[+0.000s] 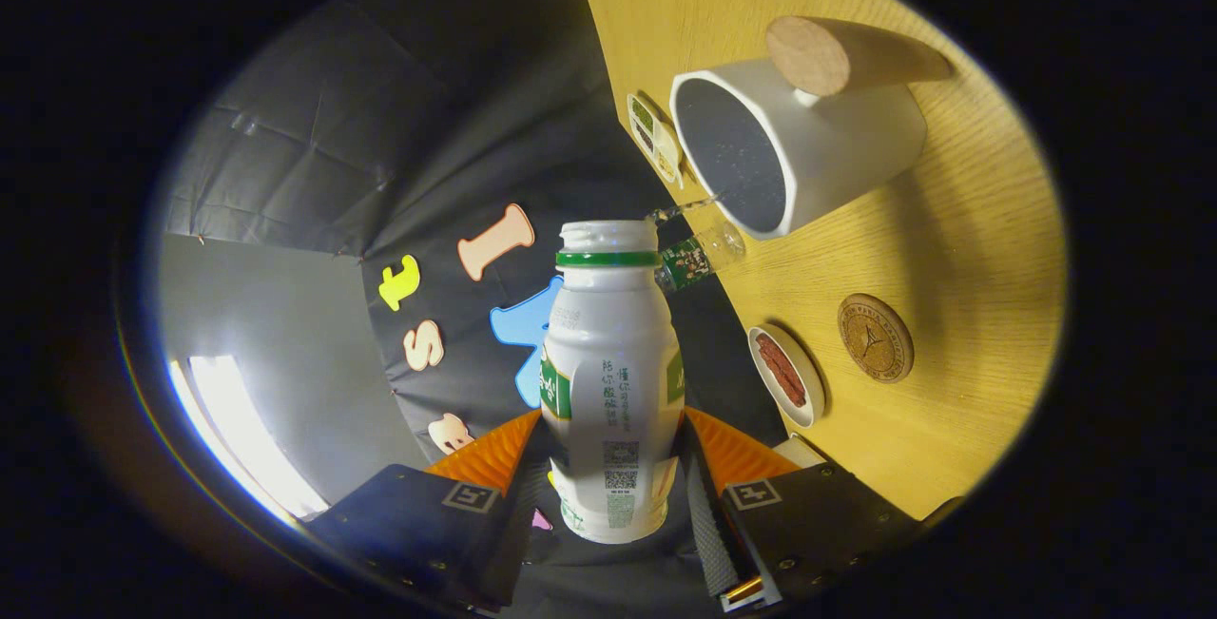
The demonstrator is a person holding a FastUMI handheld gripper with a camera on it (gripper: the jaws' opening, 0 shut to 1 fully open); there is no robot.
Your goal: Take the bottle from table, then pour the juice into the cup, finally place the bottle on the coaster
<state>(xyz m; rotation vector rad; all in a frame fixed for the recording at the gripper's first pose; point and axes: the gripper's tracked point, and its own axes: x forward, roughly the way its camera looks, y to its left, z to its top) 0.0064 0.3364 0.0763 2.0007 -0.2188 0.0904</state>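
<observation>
Claw (613, 476) pinching bottle (613, 381) low on body, both fingers pressed to its sides, spread only to bottle width. Bottle uncapped, green neck ring, mouth pointing beyond fingers. Whole view rolled: bench (951, 248) runs along right. Thin stream (685, 210) crosses from bottle mouth into cup (808, 139), white with dark inside, just past mouth. Coaster (875, 338) right of bottle, near small dish (787, 377) at bench edge. Bare bench beyond coaster

The bottle (608, 362), clamped between the gripper (609, 434) fingers, carries vertical print and two square codes, too small to read. Beyond the fingers, the coaster (875, 338) bears a ringed star emblem.
</observation>
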